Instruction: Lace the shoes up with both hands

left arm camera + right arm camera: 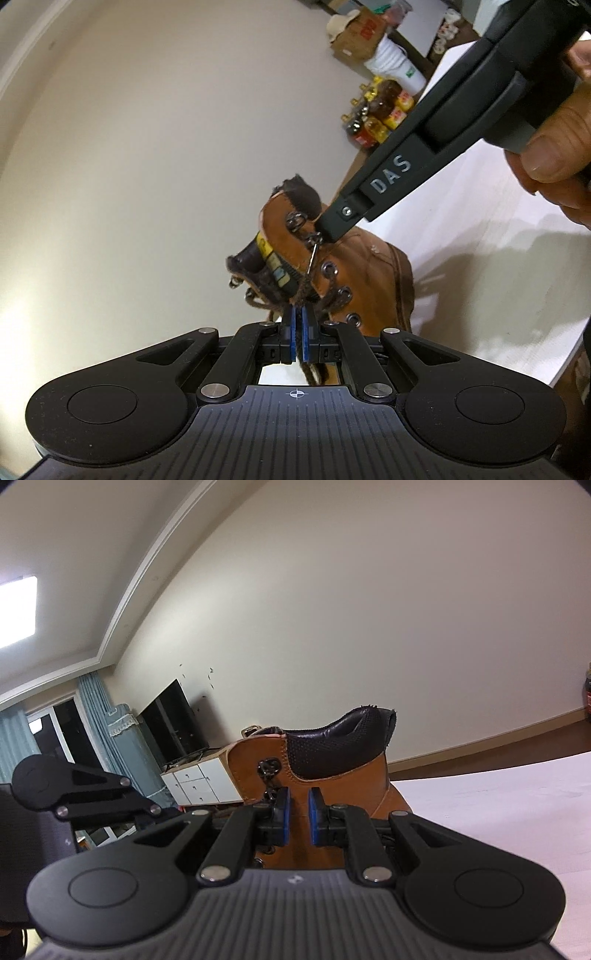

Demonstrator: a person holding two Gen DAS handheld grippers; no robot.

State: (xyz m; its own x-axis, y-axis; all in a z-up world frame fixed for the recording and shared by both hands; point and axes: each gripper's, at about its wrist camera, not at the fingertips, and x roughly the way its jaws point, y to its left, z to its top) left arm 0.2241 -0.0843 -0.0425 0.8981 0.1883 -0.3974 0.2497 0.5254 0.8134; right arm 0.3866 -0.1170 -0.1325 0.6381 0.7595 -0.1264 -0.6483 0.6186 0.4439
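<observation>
Brown boot [354, 266] standing on the white counter [480, 258], middle of the left wrist view, tongue and metal eyelets turned toward the camera. Left gripper [297, 314] at bottom centre, blue pads nearly together and pinching the dark brown lace [301, 291] that runs up toward the lower eyelets. Right gripper reaching in from the upper right of that view, held by a hand [554, 147], its black tip just beside the upper lace hooks [295, 221]; a thin bare lace tip hanging below that fingertip.

In the right wrist view, right gripper [298, 814] at lower centre, blue pads narrowly parted with nothing between them, close against the side of the boot [332, 775] under the black padded collar. Part of the left gripper [85, 790] showing at the left edge. Bottles [380, 110] and a white bucket [395, 62] far off at the upper right of the left view
</observation>
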